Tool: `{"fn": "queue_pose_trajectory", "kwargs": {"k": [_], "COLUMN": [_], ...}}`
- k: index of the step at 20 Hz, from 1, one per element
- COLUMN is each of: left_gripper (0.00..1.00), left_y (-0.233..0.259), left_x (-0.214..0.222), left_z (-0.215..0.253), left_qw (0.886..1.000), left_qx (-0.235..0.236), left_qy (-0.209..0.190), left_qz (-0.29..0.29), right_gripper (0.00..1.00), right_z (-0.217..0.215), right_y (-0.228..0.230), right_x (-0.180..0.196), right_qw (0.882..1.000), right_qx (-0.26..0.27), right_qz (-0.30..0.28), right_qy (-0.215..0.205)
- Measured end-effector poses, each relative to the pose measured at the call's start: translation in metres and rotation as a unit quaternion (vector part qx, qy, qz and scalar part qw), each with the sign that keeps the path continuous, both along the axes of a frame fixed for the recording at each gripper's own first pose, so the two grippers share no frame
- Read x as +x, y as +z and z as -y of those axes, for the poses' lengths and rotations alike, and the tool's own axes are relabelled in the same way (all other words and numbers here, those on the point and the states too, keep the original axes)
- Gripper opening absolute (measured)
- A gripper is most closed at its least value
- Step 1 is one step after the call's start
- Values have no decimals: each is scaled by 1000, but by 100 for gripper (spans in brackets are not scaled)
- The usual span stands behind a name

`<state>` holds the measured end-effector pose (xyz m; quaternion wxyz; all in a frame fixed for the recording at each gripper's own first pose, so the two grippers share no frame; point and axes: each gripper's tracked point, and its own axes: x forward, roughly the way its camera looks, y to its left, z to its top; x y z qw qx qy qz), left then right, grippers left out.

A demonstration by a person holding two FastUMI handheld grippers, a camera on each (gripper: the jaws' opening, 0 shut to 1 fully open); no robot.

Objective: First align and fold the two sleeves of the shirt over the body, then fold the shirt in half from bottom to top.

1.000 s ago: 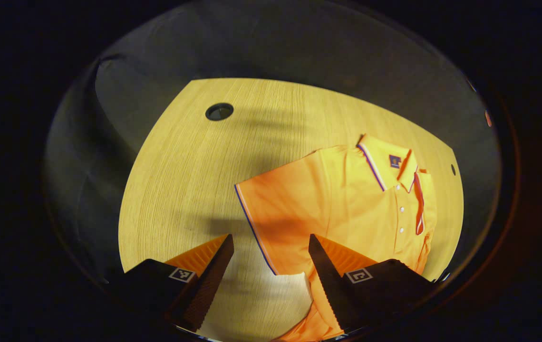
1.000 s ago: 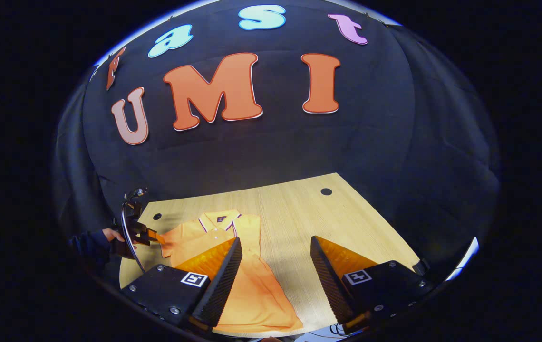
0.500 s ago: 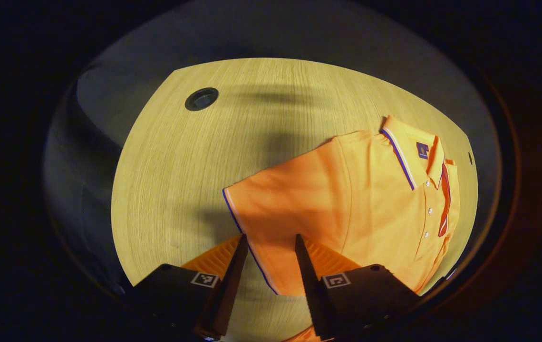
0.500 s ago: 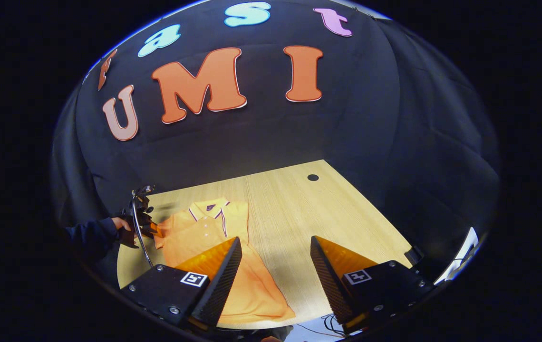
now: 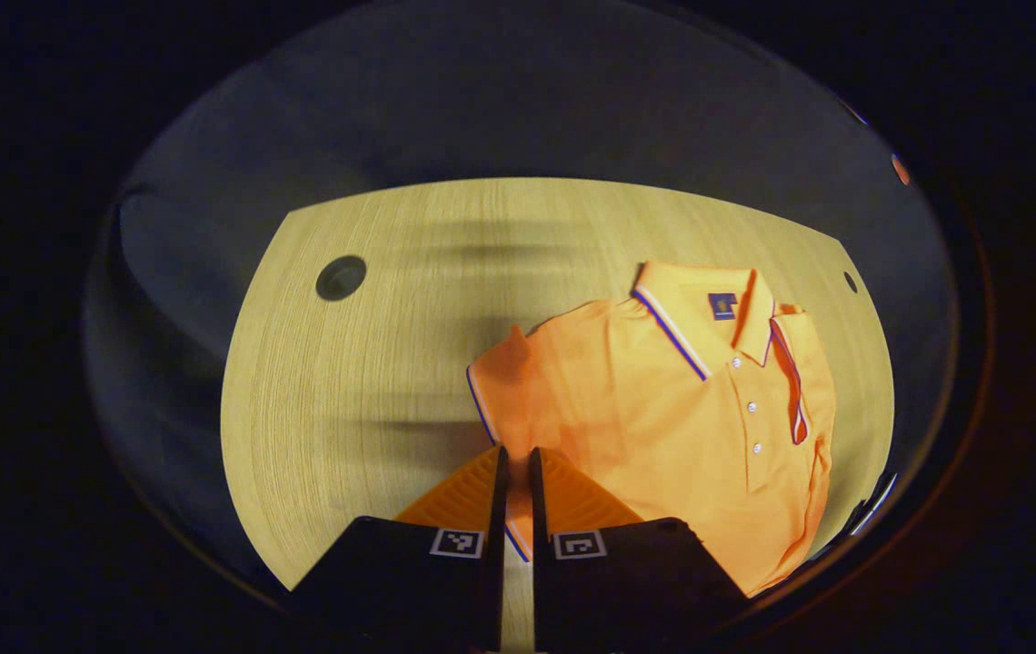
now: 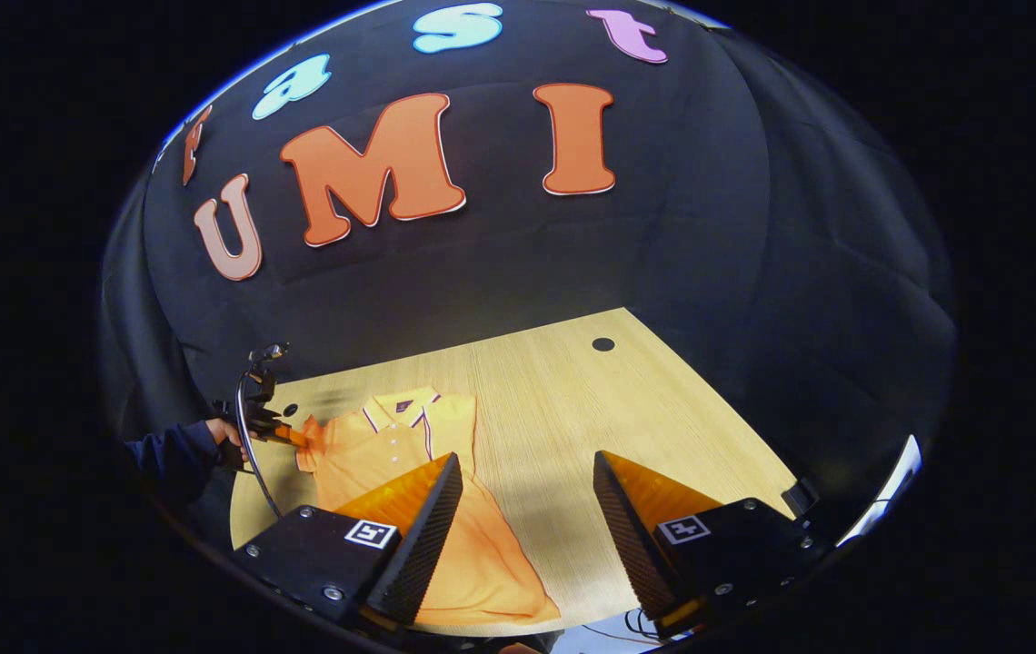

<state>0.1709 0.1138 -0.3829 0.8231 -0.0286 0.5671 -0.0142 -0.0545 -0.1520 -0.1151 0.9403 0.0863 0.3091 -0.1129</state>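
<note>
- The left hand-held gripper (image 5: 515, 454) has its fingers pressed nearly together, pinching the trimmed hem of the shirt's sleeve (image 5: 504, 381); the sleeve cloth is bunched and raised just ahead of the fingertips.
- In the right gripper view the same left hand-held gripper (image 6: 286, 436) sits at the shirt's left edge, held by a hand (image 6: 229, 434) in a dark sleeve (image 6: 164, 454).
- The right hand-held gripper (image 6: 527, 463) is spread wide, holding nothing, above the worktop (image 6: 591, 400) beside the shirt's lower body.
- The orange polo shirt (image 5: 691, 427) lies flat, front up, collar (image 5: 700, 304) toward the far edge; its other sleeve looks folded over the body.
- Bare worktop (image 5: 373, 363) lies to the left of the shirt, with a round hole (image 5: 341, 277) near the far corner.
- To the right of the shirt, open wood reaches the worktop's edge, with a small hole (image 6: 603, 344) far back.
</note>
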Motion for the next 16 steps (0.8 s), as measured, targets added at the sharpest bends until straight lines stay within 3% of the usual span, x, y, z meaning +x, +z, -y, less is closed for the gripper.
{"fn": "queue_pose_trajectory", "kwargs": {"k": [4, 9, 10, 11, 12, 15, 16], "left_gripper": [14, 16, 26, 27, 39, 61, 76], "left_y": [15, 32, 39, 46, 51, 54, 57], "left_x": [13, 30, 32, 31, 29, 21, 16], "left_z": [26, 79, 96, 114, 127, 135, 134], "left_qw": [999, 996, 994, 991, 988, 985, 985], "left_qx": [25, -8, -31, -63, -82, -81, -79], "left_qy": [-42, -83, -93, -104, -116, -132, -133], "left_qz": [13, 44, 54, 62, 65, 74, 80], "right_gripper": [89, 89, 89, 89, 89, 89, 89], "right_z": [3, 6, 6, 6, 6, 3, 2], "right_y": [-4, -6, -6, -6, -6, -7, -8], "right_x": [-5, -19, -23, -26, -30, -41, -45], "right_qw": [1000, 1000, 1000, 999, 999, 999, 998], "right_qx": [0, 5, 7, 7, 8, 9, 9], "right_qz": [-7, -10, -10, -11, -10, -9, -8], "right_qy": [-1, -23, -27, -33, -37, -52, -58]}}
